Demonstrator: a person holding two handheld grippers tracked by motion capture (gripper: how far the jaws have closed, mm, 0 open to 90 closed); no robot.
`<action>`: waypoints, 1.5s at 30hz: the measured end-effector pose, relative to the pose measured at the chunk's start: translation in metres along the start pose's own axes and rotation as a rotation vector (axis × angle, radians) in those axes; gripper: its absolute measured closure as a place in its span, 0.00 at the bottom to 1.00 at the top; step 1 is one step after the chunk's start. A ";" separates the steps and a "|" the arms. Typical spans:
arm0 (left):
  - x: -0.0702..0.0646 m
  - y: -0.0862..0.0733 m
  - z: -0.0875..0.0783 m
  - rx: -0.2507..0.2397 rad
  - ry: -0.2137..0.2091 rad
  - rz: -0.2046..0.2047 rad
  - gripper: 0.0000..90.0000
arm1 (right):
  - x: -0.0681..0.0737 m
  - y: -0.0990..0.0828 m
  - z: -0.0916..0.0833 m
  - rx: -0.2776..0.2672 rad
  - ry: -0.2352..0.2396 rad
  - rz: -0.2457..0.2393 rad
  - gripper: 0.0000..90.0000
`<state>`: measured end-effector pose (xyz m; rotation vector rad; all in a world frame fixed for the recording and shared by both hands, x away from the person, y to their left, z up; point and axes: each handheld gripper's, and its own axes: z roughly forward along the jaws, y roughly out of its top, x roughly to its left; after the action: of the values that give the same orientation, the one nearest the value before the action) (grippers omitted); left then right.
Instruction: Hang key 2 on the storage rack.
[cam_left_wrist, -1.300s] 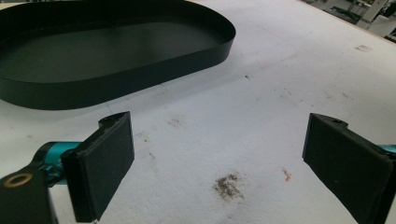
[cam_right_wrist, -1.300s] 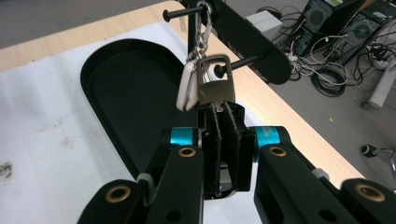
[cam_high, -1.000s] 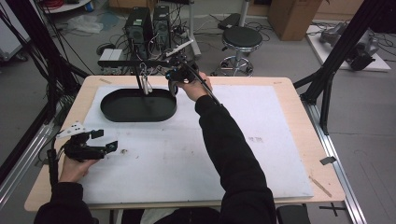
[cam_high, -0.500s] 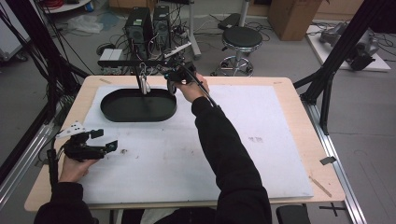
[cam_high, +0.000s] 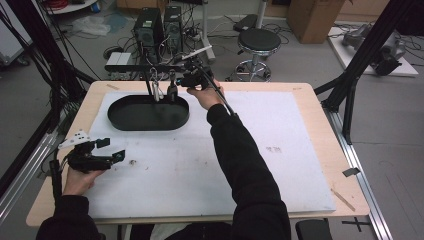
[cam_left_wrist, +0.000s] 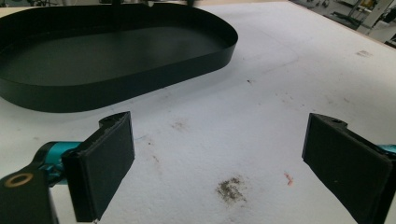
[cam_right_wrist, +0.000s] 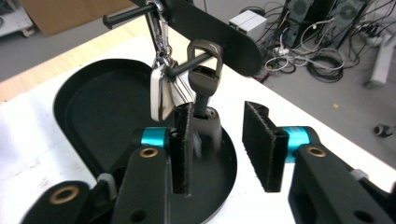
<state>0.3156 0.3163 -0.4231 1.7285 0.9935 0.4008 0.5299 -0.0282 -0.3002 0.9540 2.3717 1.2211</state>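
The right tool (cam_right_wrist: 217, 140) has just been opening its jaws, which now stand apart around the dark key fob (cam_right_wrist: 205, 88) hanging on a rack peg (cam_right_wrist: 180, 67) above the black tray (cam_high: 148, 114). The left tool (cam_left_wrist: 219, 163) gapes wide, empty, over the surface (cam_left_wrist: 280, 84).

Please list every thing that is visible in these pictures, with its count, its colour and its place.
Oval metal tray: one, black, far left of the table.
Rack with pegs: one, black, over the tray's far edge.
Car key fob: one, dark grey, hanging on a peg.
Key bunch with white tag: one, hanging beside it.
White foam mat: one, covering the table.
Round stool: one, black, on the floor behind.
Left tool: open, above the mat.
Right tool: jaws just opened, at the fob.
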 end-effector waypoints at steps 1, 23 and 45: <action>0.000 0.000 0.000 0.001 0.000 -0.001 0.11 | -0.002 0.000 -0.002 -0.001 -0.002 0.008 0.63; 0.000 0.000 0.001 -0.001 0.003 -0.002 0.11 | -0.038 -0.032 -0.047 0.010 0.012 0.070 0.03; -0.001 0.000 0.001 0.009 0.010 0.002 0.11 | -0.049 -0.082 -0.095 -0.036 -0.014 0.091 0.03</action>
<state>0.3159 0.3151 -0.4236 1.7369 1.0020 0.4074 0.4801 -0.1525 -0.3117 1.0653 2.3107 1.2814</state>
